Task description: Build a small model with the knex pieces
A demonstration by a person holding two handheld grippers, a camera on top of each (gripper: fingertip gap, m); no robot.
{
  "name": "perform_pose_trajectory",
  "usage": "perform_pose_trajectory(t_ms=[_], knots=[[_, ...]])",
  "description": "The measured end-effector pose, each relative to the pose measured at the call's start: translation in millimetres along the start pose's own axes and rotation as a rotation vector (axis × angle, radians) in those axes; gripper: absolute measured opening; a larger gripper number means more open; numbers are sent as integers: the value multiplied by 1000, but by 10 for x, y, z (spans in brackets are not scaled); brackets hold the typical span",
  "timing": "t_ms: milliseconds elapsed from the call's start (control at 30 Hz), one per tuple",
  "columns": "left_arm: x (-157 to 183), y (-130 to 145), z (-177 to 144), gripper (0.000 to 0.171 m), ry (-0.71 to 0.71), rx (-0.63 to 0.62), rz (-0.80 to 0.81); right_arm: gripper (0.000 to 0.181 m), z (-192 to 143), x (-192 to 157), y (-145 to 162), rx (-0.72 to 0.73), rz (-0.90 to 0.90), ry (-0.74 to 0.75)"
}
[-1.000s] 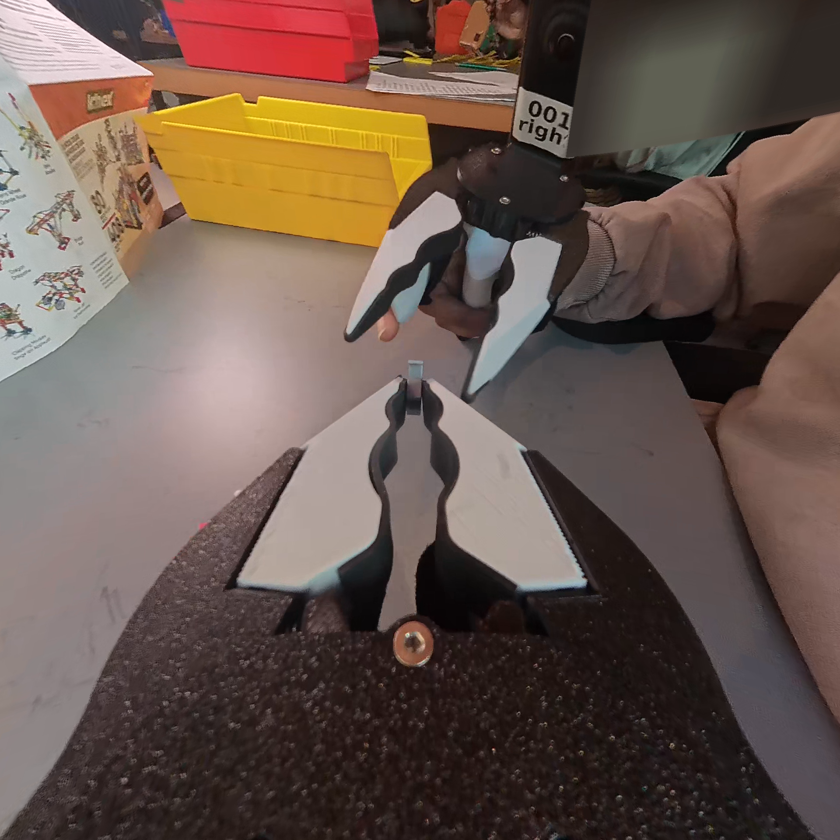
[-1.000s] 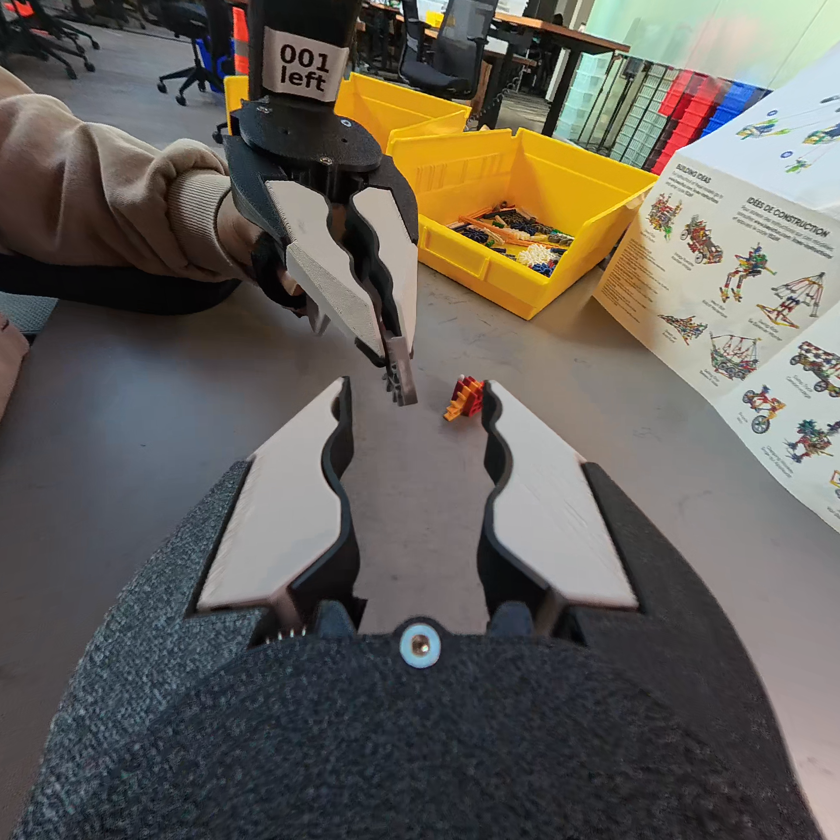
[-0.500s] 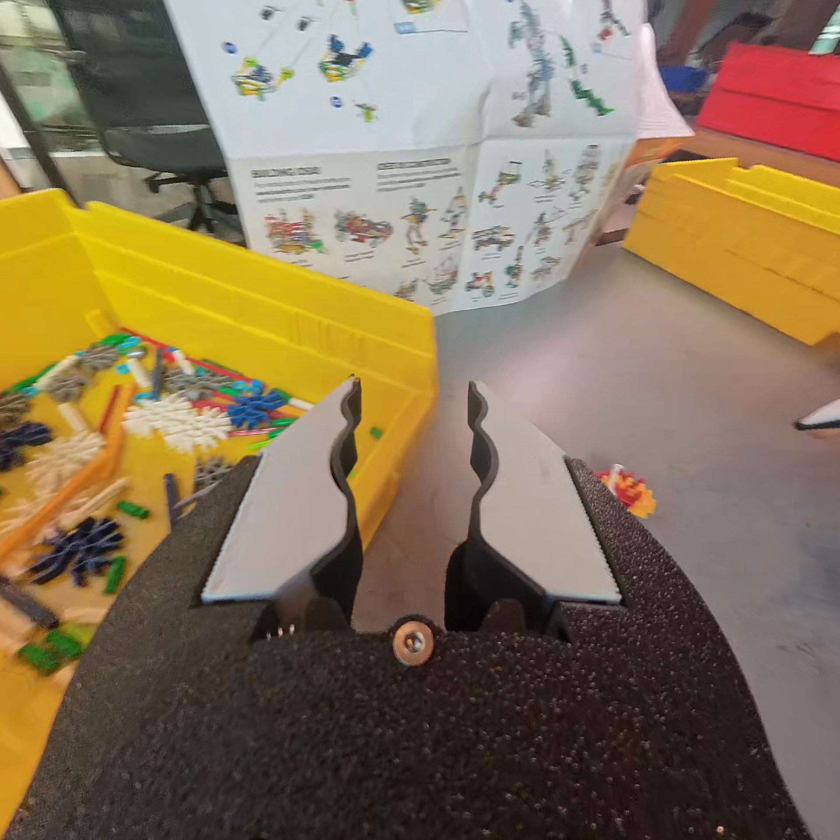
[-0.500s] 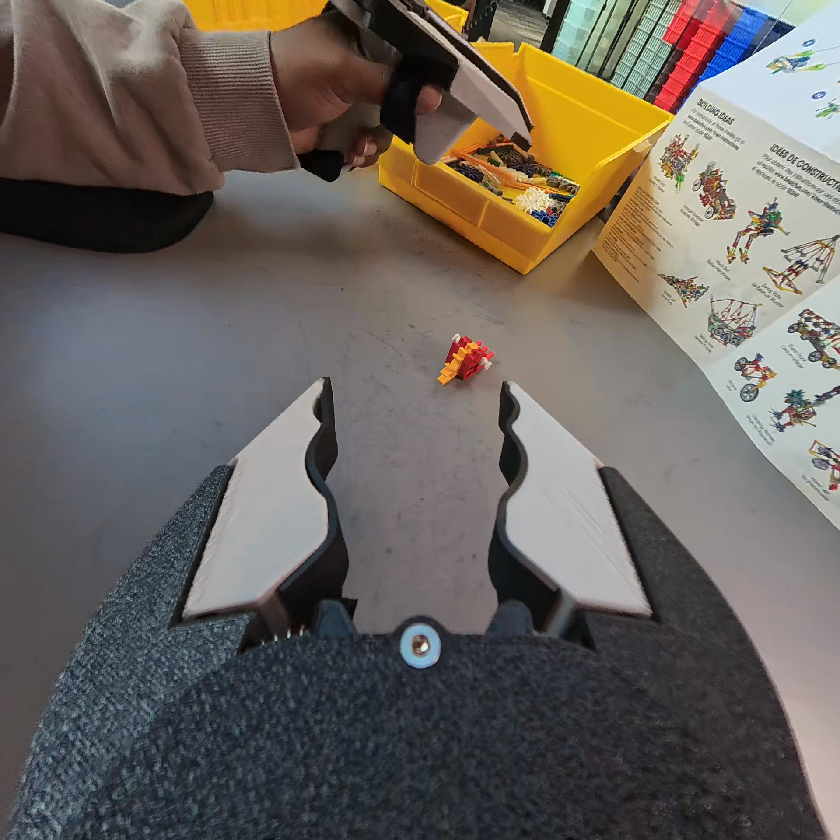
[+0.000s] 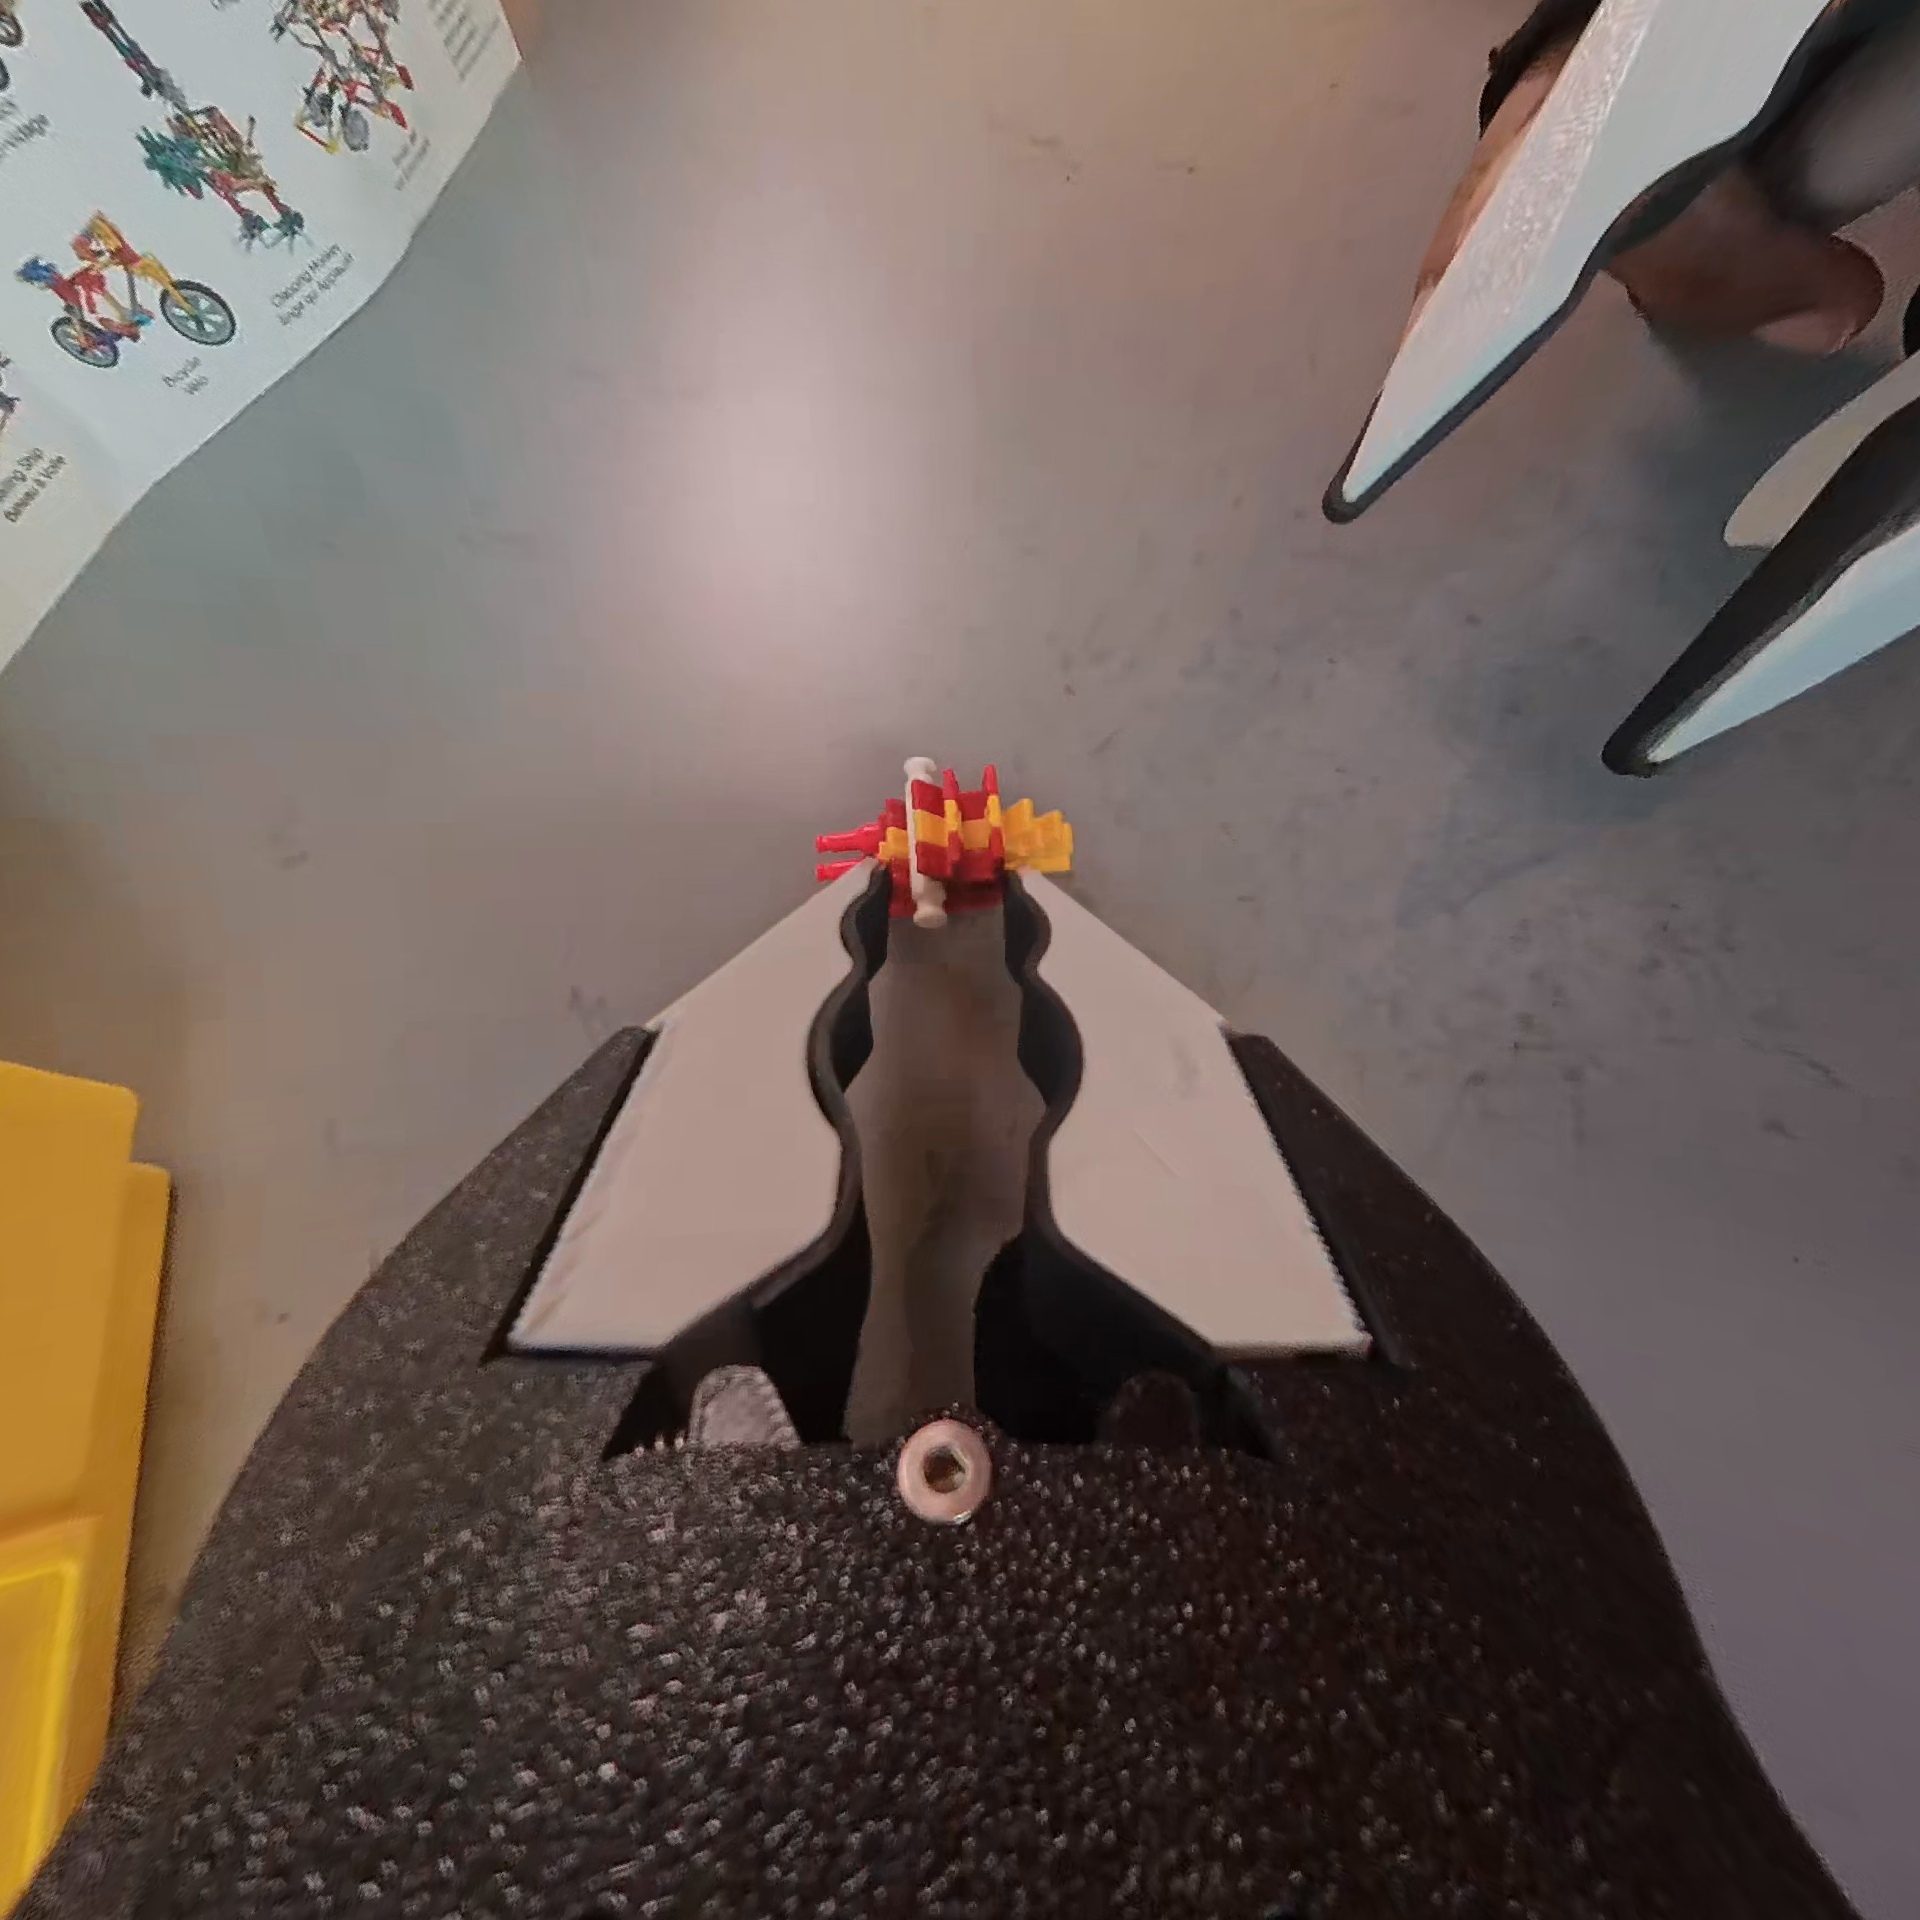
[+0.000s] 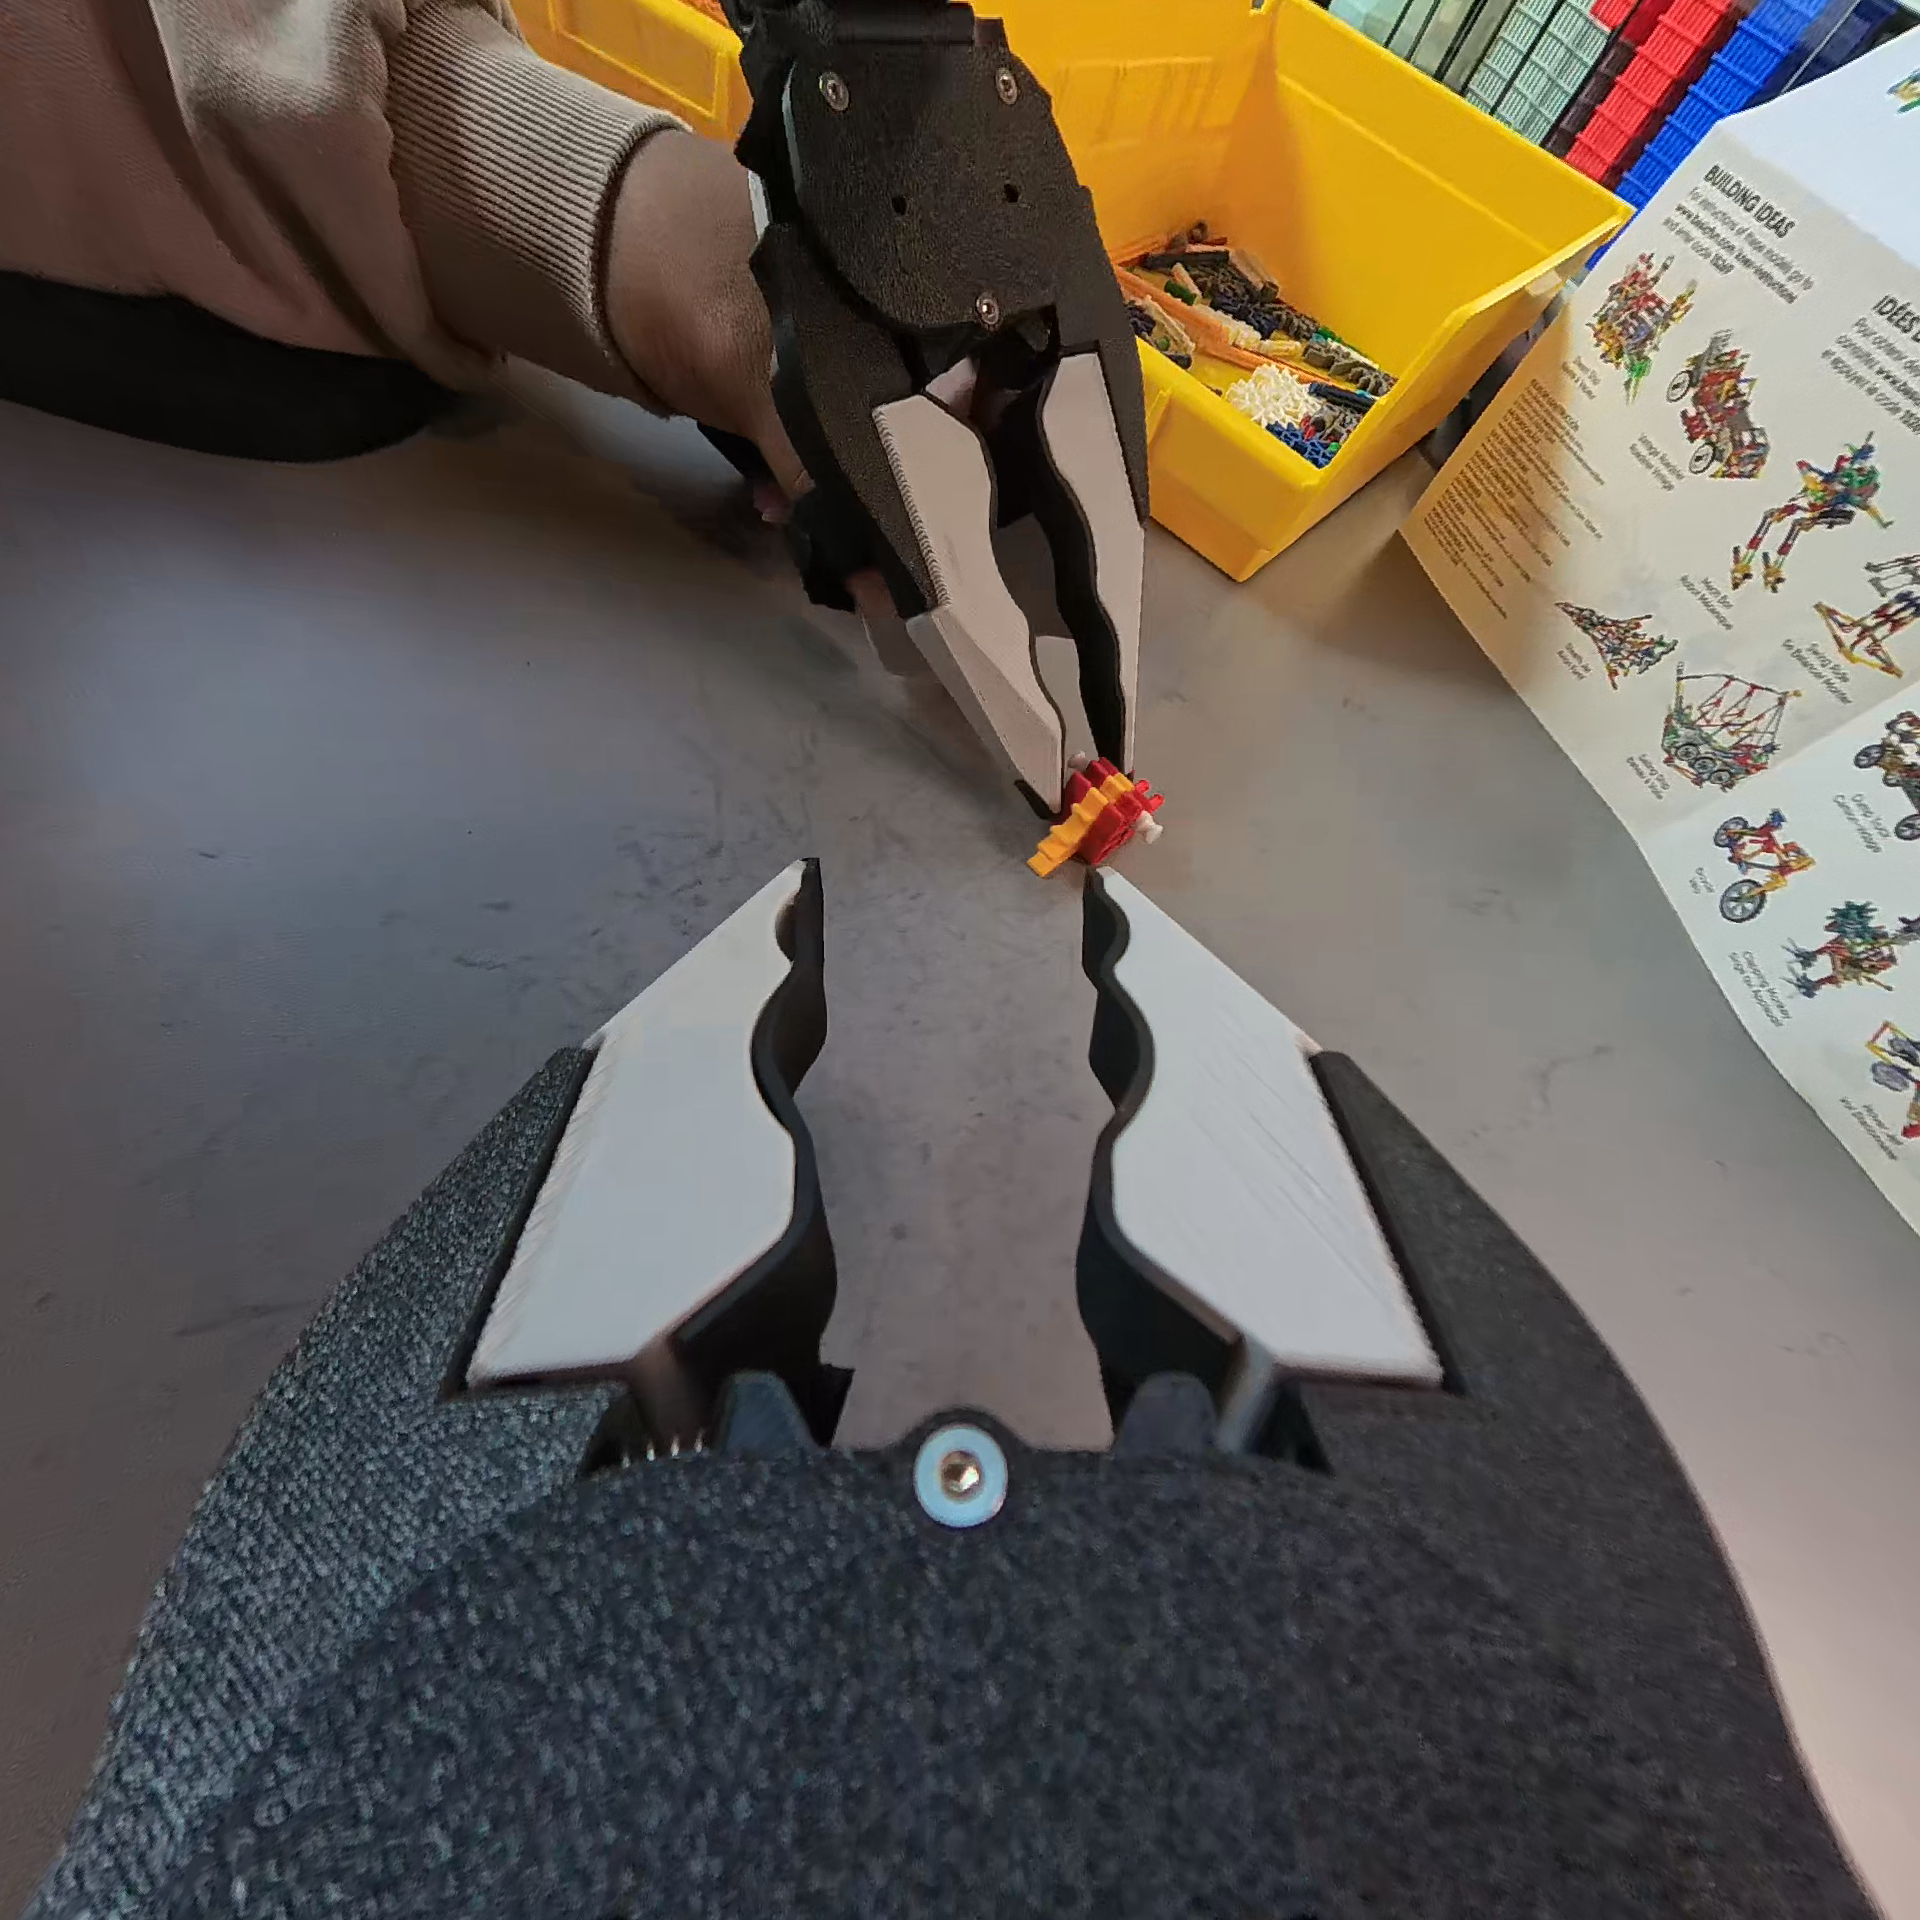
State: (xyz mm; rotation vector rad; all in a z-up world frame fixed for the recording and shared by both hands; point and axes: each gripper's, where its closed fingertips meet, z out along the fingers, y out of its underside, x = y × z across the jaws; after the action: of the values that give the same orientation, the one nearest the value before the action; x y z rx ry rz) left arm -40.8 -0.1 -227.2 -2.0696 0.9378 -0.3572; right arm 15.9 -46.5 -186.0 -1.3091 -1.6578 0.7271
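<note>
A small red and yellow toy assembly [image 5: 966, 836] with a white rod through it lies on the grey table [image 5: 727, 520]. My left gripper [image 5: 943, 888] points down at it, and its narrowed fingertips pinch the near side of the assembly. In the right wrist view the left gripper [image 6: 1070, 774] comes down from above onto the assembly [image 6: 1101, 816]. My right gripper [image 6: 951, 878] is open and empty, low over the table, with its right fingertip just short of the assembly. It also shows in the left wrist view [image 5: 1481, 636] at the upper right.
A yellow bin [image 6: 1351, 156] with several small coloured parts stands behind the assembly; its corner shows in the left wrist view [image 5: 52, 1351]. A printed sheet with model pictures [image 6: 1714, 520] stands at the right. A person's hand and tan sleeve [image 6: 312, 187] hold the left gripper. Spacing between my two grippers at the tips: around 9 cm.
The left gripper, shut on a small grey part a second ago, opened over the yellow bin, then swung down to the assembly and closed on it. The right gripper moved closer, still open.
</note>
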Motion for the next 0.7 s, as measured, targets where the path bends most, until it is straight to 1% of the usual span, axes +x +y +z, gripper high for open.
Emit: perform_pose_trajectory(t_ms=[33, 100, 167, 233, 300, 433, 467, 500, 567, 633, 700], knots=[[-2, -11, 5, 22, -9, -7, 21, 48, 2, 3, 3, -3, -4, 5], [9, -70, -17, 21, -40, 21, 83, 48, 0, 25, 1, -1, -3, 22], [63, -178, -85, 21, -81, 72, 171, 47, -21, 88, -16, 12, 25, 47], [139, -344, -193, 21, -162, 147, 306, 47, -56, 150, -48, 38, 79, 54], [229, -487, -283, 21, -256, 195, 441, 49, -94, 198, -106, 78, 168, 45], [446, -676, -325, 21, -402, 232, 680, 56, -127, 223, -317, 192, 457, -17], [491, -713, -323, 21, -431, 237, 730, 55, -115, 226, -333, 198, 507, -23], [532, -747, -321, 21, -454, 244, 772, 50, -102, 234, -327, 196, 539, -21], [578, -781, -314, 21, -486, 244, 828, 29, -90, 251, -269, 176, 554, -9], [603, -791, -318, 22, -496, 250, 856, 27, -111, 248, -262, 193, 540, -20], [622, -806, -353, 22, -474, 283, 831, 27, -144, 231, -291, 216, 552, -63]])
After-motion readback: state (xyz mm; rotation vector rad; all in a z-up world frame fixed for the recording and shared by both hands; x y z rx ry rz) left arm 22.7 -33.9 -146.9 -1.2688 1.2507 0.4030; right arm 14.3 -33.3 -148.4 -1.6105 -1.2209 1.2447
